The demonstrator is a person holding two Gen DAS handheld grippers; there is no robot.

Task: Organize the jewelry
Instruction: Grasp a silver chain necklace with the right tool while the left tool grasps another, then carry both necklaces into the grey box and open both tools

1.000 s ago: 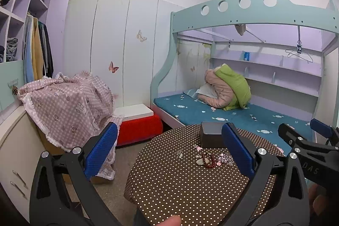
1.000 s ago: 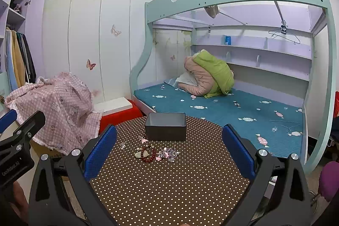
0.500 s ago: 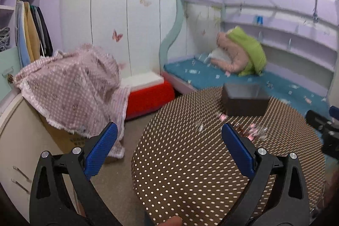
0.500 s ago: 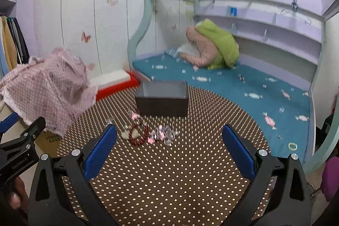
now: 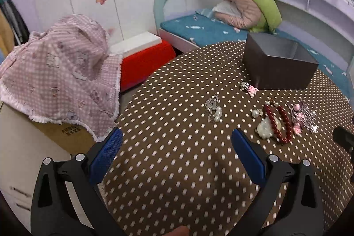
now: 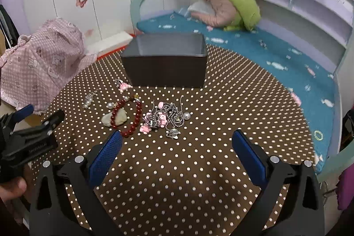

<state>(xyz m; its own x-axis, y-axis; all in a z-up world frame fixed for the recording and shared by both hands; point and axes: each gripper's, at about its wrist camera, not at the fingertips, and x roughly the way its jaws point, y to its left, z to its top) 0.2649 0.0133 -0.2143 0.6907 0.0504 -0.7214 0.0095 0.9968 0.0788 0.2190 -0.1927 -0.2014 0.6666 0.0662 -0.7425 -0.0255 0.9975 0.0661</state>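
Note:
Jewelry lies on a round brown polka-dot table (image 6: 188, 169). A red bead bracelet (image 6: 129, 117) (image 5: 279, 123) rests over a pale stone (image 6: 115, 118). Beside it is a tangle of silver chains with pink charms (image 6: 164, 117) (image 5: 302, 117). A silver pearl piece (image 5: 213, 108) (image 6: 89, 98) lies to the left. A small pink charm (image 5: 251, 89) lies by the open dark box (image 6: 164, 61) (image 5: 277, 62), which looks empty. My left gripper (image 5: 177, 152) is open above the table's left part. My right gripper (image 6: 177, 152) is open, just short of the chains.
A pink checked cloth (image 5: 59, 76) covers a cardboard box left of the table. A red and white stool (image 5: 143, 59) stands behind. A bunk bed with a teal mattress (image 6: 276, 59) and a green and pink bundle (image 6: 230, 6) lies beyond the table.
Both grippers have tilted down and moved in toward the table; the jewelry and box now look larger and closer. Both stay open. Nothing on the table has moved.

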